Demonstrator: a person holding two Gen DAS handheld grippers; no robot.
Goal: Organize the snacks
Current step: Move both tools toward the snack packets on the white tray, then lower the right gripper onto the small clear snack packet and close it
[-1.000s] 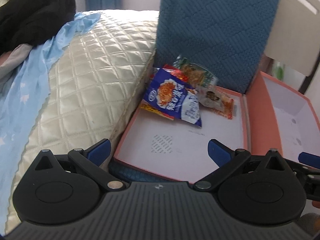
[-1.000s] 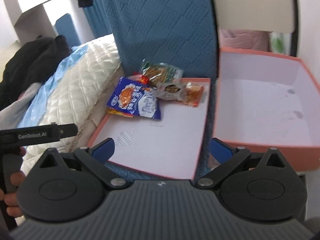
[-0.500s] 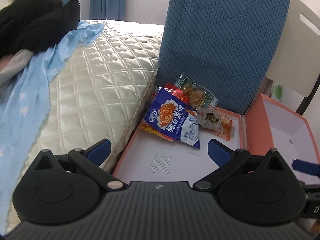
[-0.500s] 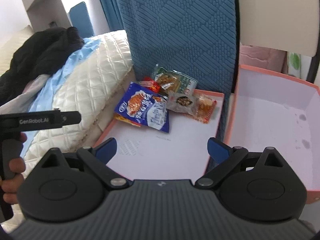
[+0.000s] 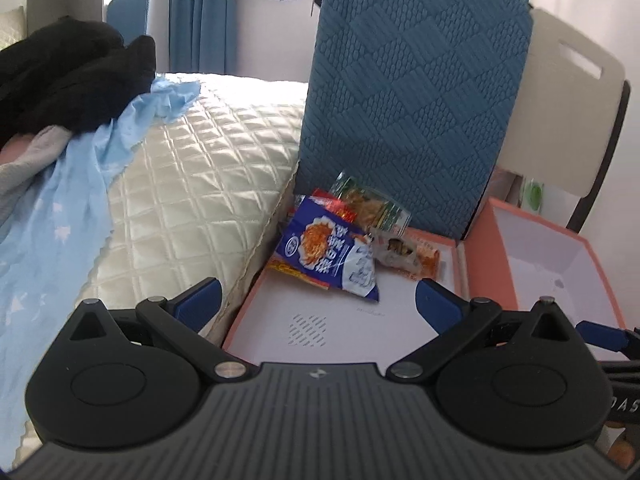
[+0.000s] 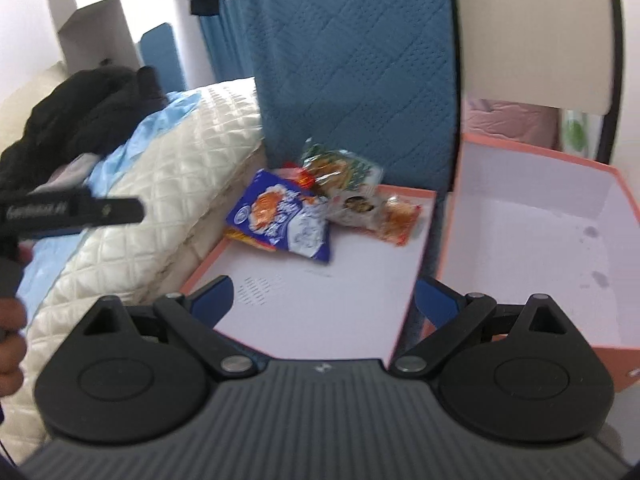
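Observation:
Several snack packets lie piled at the far end of a flat pink-rimmed box lid (image 5: pixel 320 328) (image 6: pixel 340 280). A blue packet (image 5: pixel 332 254) (image 6: pixel 280 216) lies on top at the left, a green one (image 5: pixel 372 204) (image 6: pixel 344 168) leans behind it, and a clear-and-orange one (image 5: pixel 404 250) (image 6: pixel 376 212) lies to the right. A deep pink box (image 5: pixel 548 264) (image 6: pixel 532 240) with a white inside stands to the right with no snacks in it. My left gripper (image 5: pixel 318 300) and right gripper (image 6: pixel 324 300) are both open, well short of the packets, with nothing between the fingers.
A cream quilted bed (image 5: pixel 192 184) with black clothing (image 5: pixel 68 80) and a light blue cloth (image 5: pixel 60 216) borders the lid on the left. A tall blue quilted cushion (image 5: pixel 412 100) stands behind the snacks. A pale chair back (image 5: pixel 568 120) rises behind the box.
Both grippers have pulled back and tilted upward, so the packets look smaller and farther and more of the room shows. The snacks and boxes have not moved. Both grippers stayed open.

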